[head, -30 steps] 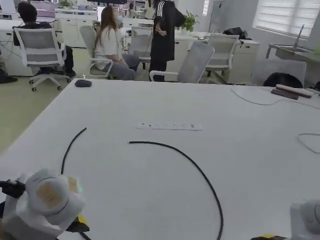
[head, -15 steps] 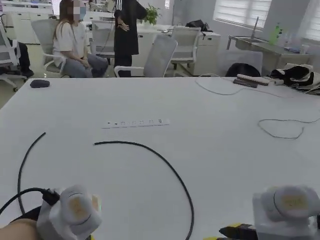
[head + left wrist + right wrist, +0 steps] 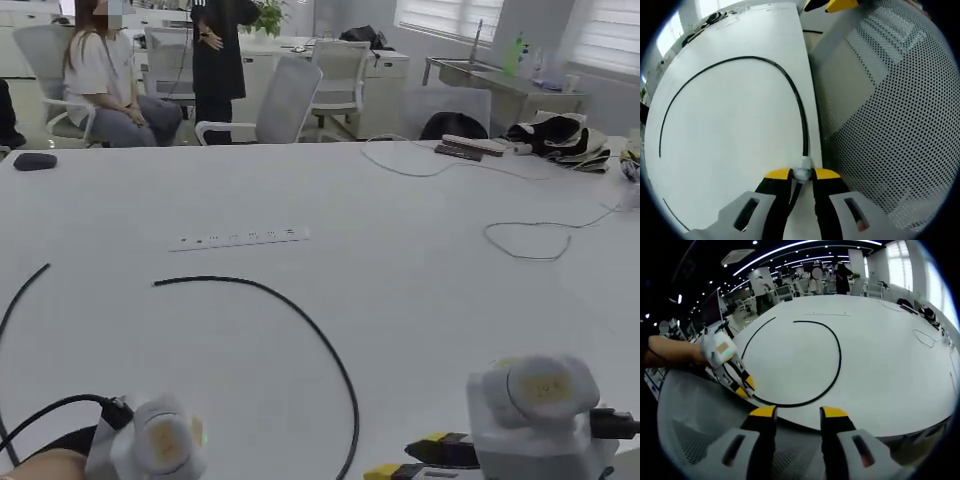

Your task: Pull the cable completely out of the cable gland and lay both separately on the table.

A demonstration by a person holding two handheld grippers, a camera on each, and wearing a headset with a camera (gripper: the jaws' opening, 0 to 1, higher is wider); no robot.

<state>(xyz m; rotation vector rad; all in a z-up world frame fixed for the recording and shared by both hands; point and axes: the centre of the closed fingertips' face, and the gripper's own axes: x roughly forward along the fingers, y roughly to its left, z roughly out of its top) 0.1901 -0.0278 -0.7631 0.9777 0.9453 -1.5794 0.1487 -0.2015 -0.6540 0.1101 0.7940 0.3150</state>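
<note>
A long black cable (image 3: pixel 300 320) lies in a wide arc on the white table (image 3: pixel 420 300). In the left gripper view the cable (image 3: pixel 795 95) ends in a small pale cable gland (image 3: pixel 802 173) at the table's near edge. My left gripper (image 3: pixel 801 176) is shut on that gland, its yellow tips pressed on both sides. The right gripper view shows the left gripper (image 3: pixel 746 389) at the cable (image 3: pixel 837 360) end. My right gripper (image 3: pixel 797 412) is open and holds nothing, off the near edge. In the head view the left gripper (image 3: pixel 150 445) sits bottom left, the right gripper (image 3: pixel 415 458) bottom right.
A white power strip (image 3: pixel 238 238) lies mid-table, a thin pale wire loop (image 3: pixel 525 245) to the right. A second black cable piece (image 3: pixel 20 290) curves at the left edge. A mesh chair (image 3: pixel 890 125) stands against the near edge. People and chairs stand beyond the far side.
The head camera has swung right and down. My right gripper has come up into view at the bottom right. The cable's arc on the table looks unchanged.
</note>
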